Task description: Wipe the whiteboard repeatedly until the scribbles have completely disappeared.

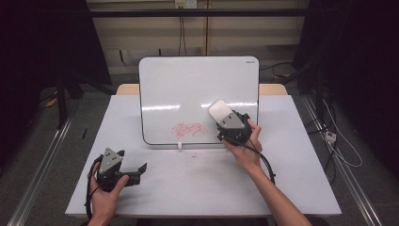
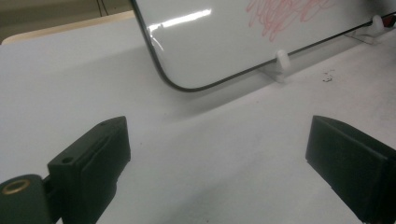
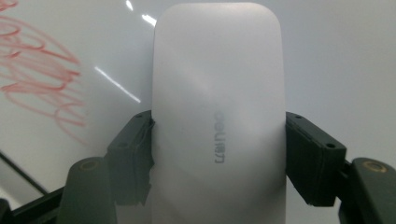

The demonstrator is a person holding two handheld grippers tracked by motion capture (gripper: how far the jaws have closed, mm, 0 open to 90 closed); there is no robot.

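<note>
White eraser [image 3: 217,116] clamped in the right gripper [image 1: 230,123], flat against the whiteboard [image 1: 188,84].
It sits on the board's lower right area, just right of the red scribble [image 1: 189,129]; the left gripper [image 1: 123,170] rests on the table [image 1: 197,179] near its front left corner, jaws wide apart with nothing between them.

The left gripper [image 1: 139,170] is a black block body topped by a grey three-cornered plate dotted with small screws, a black cable trailing toward six o'clock. Its jaws are thick, matte black and rectangular, with a brass-ringed hole at seven o'clock. The right gripper [image 1: 221,114] looks alike, cable included. Both forearms are unsleeved.
</note>
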